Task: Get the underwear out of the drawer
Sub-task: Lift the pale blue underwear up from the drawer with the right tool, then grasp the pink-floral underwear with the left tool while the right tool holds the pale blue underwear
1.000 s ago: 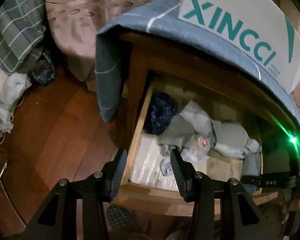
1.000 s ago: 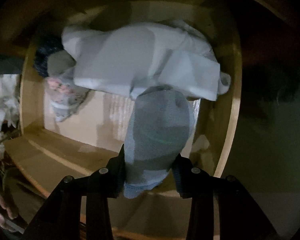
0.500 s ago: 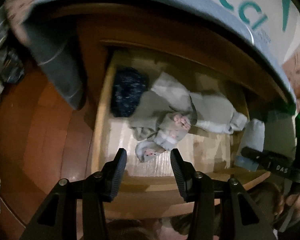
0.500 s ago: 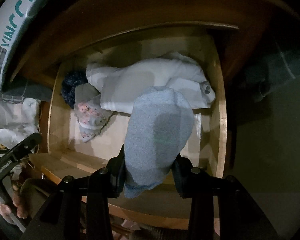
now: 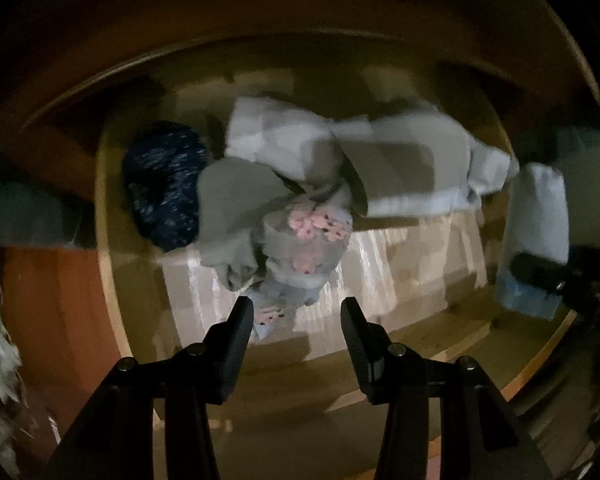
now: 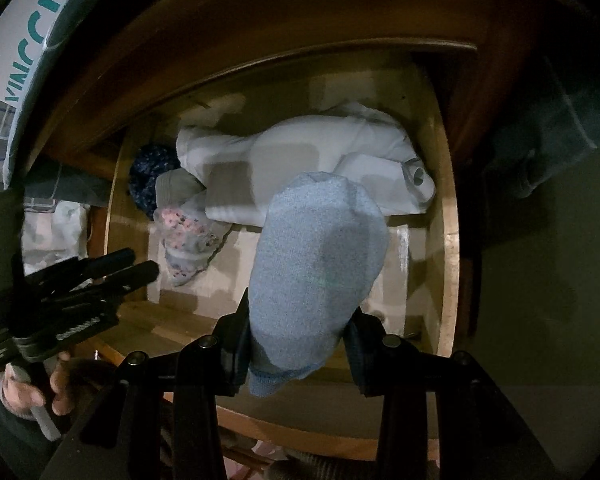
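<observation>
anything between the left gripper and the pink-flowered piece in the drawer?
Nothing visible. The left gripper hangs open over the pink-flowered grey underwear, whose lower edge lies between the fingers. An olive-grey folded cloth butts against its left side, not over it.

One open wooden drawer [image 6: 448,240] holds one dark blue speckled bundle [image 6: 146,178], one pink-flowered garment [image 6: 184,232], and one white folded cloth [image 6: 300,160]; one light blue knitted sock [image 6: 316,264] hangs above.

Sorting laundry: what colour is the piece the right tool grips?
Light blue, clearest in the right wrist view.
</observation>
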A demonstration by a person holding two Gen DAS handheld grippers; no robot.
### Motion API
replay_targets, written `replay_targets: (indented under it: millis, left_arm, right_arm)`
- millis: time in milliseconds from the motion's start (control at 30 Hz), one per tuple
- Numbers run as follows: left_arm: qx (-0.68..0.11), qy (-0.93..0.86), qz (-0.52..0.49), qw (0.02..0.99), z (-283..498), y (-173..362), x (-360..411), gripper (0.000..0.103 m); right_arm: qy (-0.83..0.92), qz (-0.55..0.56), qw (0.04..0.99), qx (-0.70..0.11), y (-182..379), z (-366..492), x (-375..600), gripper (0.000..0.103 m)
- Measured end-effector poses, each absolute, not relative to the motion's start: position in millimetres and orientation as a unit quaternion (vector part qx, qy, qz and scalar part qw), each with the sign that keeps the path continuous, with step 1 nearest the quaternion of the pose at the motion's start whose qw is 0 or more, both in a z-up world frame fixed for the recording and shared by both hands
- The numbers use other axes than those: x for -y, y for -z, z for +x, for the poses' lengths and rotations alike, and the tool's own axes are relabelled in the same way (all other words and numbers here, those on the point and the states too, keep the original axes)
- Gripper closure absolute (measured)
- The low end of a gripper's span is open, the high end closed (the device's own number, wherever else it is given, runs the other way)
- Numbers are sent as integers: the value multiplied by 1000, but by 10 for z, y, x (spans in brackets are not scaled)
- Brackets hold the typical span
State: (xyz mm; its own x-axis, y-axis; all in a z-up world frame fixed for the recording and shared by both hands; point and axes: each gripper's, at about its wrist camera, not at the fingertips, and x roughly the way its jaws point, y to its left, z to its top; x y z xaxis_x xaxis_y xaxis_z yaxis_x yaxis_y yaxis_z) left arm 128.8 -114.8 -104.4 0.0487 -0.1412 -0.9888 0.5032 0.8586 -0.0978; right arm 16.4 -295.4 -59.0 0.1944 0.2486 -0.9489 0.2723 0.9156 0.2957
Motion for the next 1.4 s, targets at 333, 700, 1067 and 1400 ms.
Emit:
replay_targets:
  millis: [333,700,1067,1400]
  left_arm:
    - [-646,251,220,686,1326,1248,1392,56]
    - [-656,246,241,672,1506,1381,1541,56]
    - [-653,240,248,674,1611,1426,1627,68]
    - [-667,227,213,677,1704,1365,1454,86]
  right_arm:
    - [9,216,747,-629,576,138,2957,66]
    - [0,230,743,-629,604,153,2954,66]
    - [-4,228,742,-631,594,161,2945,66]
    - [-1,226,743,-630,579,156,2950,66]
